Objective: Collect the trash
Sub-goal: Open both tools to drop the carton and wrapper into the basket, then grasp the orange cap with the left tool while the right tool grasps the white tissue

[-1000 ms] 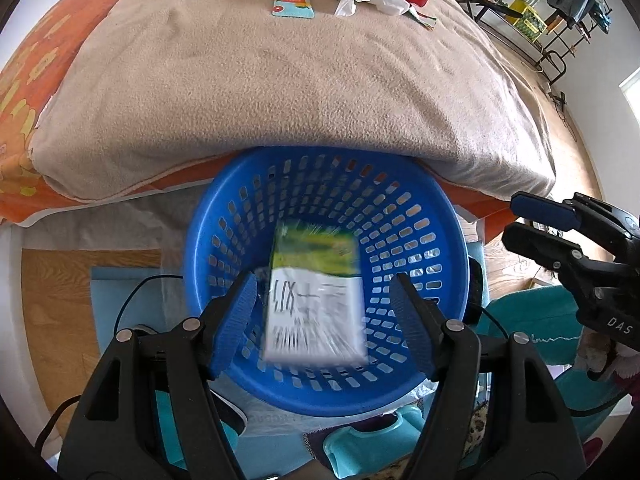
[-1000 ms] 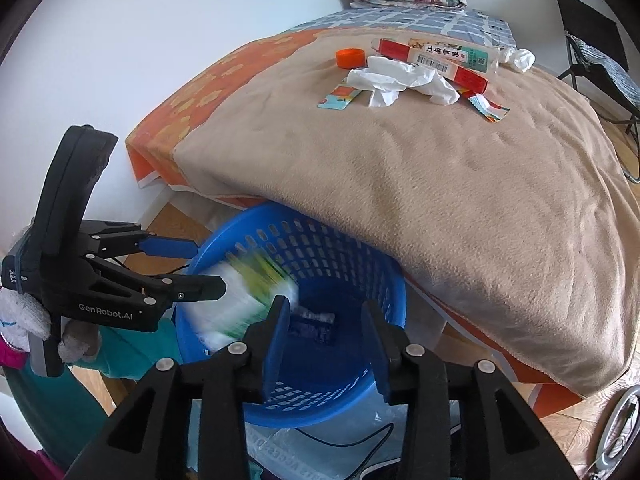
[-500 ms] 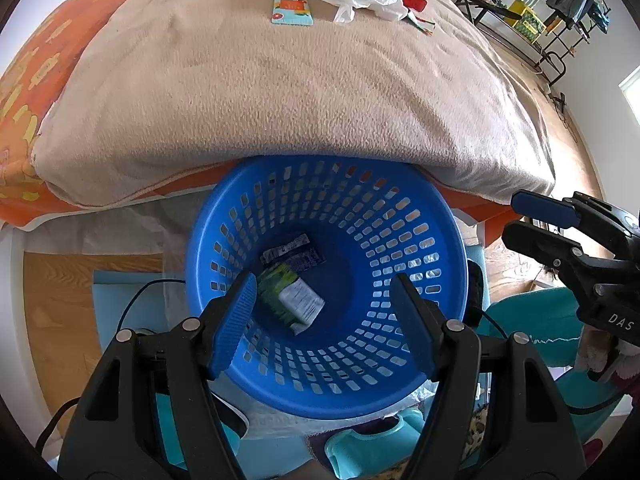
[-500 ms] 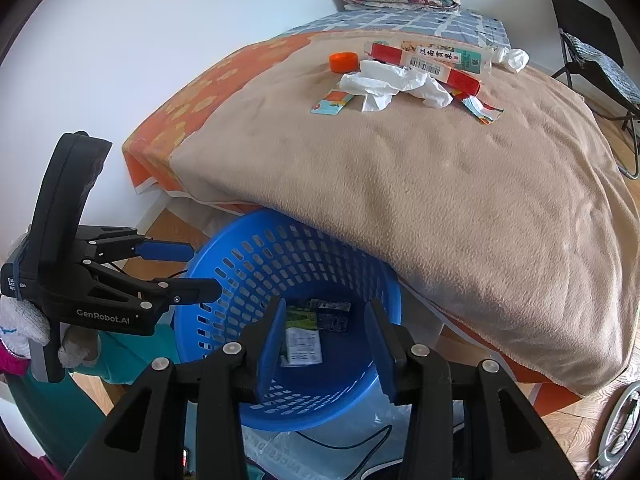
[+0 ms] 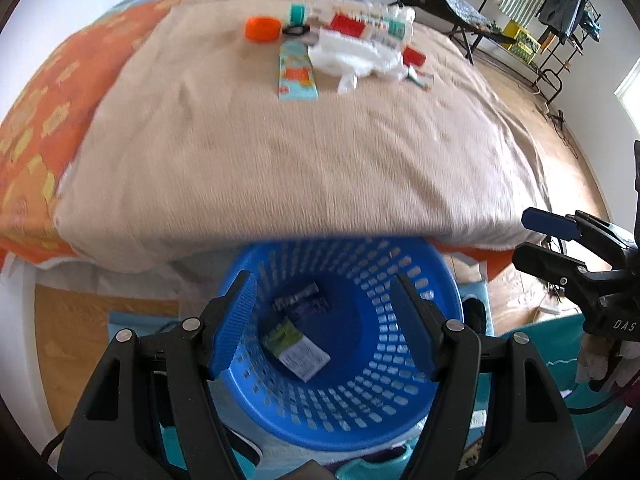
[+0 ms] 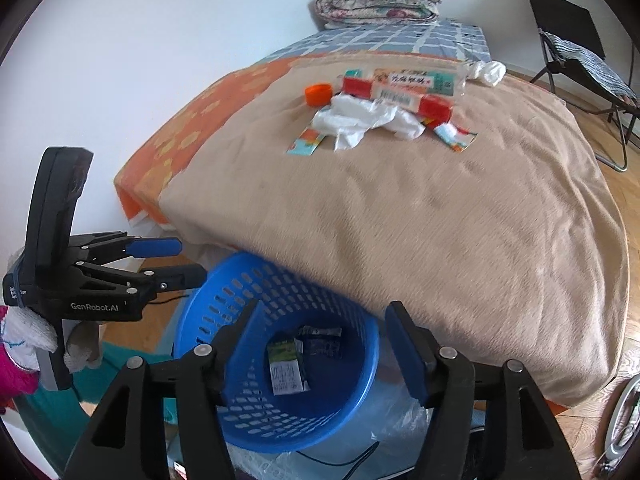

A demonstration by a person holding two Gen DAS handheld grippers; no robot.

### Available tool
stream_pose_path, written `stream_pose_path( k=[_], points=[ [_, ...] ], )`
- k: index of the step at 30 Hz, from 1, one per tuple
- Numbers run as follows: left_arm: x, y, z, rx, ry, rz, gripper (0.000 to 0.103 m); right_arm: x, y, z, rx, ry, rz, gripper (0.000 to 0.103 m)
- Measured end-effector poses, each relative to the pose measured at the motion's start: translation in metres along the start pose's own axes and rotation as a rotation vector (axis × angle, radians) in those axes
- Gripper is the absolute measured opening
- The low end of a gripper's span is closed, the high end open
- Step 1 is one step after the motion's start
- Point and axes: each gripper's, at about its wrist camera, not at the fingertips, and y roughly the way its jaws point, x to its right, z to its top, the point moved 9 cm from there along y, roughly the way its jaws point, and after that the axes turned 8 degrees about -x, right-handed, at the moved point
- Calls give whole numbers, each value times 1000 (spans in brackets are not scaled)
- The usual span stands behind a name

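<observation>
A blue perforated basket stands on the floor at the bed's near edge. A green and white packet and a dark wrapper lie in it. My left gripper is open and empty above the basket. My right gripper is open and empty beside it. Far on the beige blanket lies trash: an orange cap, white tissue, a red box and a colourful wrapper.
The bed has an orange sheet and a folded quilt at its head. A black chair and a clothes rack stand on the wood floor beyond. Teal cloth and cables lie around the basket.
The green and white packet fell from my left gripper into the basket and came to rest. Both grippers have lifted and tilted up toward the bed. The right jaws have opened wider.
</observation>
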Motion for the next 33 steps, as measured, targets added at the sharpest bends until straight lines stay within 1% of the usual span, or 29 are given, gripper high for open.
stream_pose_path(
  k=[3, 7, 11, 13, 15, 20, 24, 27, 29, 33],
  points=[
    [-2, -6, 15, 23, -6, 1, 71, 9, -8, 14, 23, 18, -5, 66],
    [-3, -15, 38, 59, -12, 1, 71, 19, -20, 34, 58, 31, -10, 69],
    [-7, -20, 59, 76, -29, -11, 71, 29, -26, 52, 73, 76, 20, 70],
    [-11, -23, 69, 91, -24, 5, 71, 32, -25, 61, 72, 91, 36, 70],
    [-17, -26, 83, 108, -21, 27, 71, 34, -25, 68, 73, 86, 32, 70],
    [-38, -28, 124, 149, -57, 47, 71, 37, -17, 88, 67, 91, 34, 70],
    [-55, -22, 158, 170, -107, 31, 71, 37, -4, 106, 49, 128, 75, 70],
    [-67, -13, 182, 180, -136, 24, 71, 35, 6, 118, 45, 127, 67, 69],
    [-72, -4, 195, 173, -155, 2, 71, 35, 14, 125, 34, 130, 66, 69],
    [-84, 20, 217, 148, -193, -11, 71, 38, 34, 140, 2, 159, 79, 69]
  ],
)
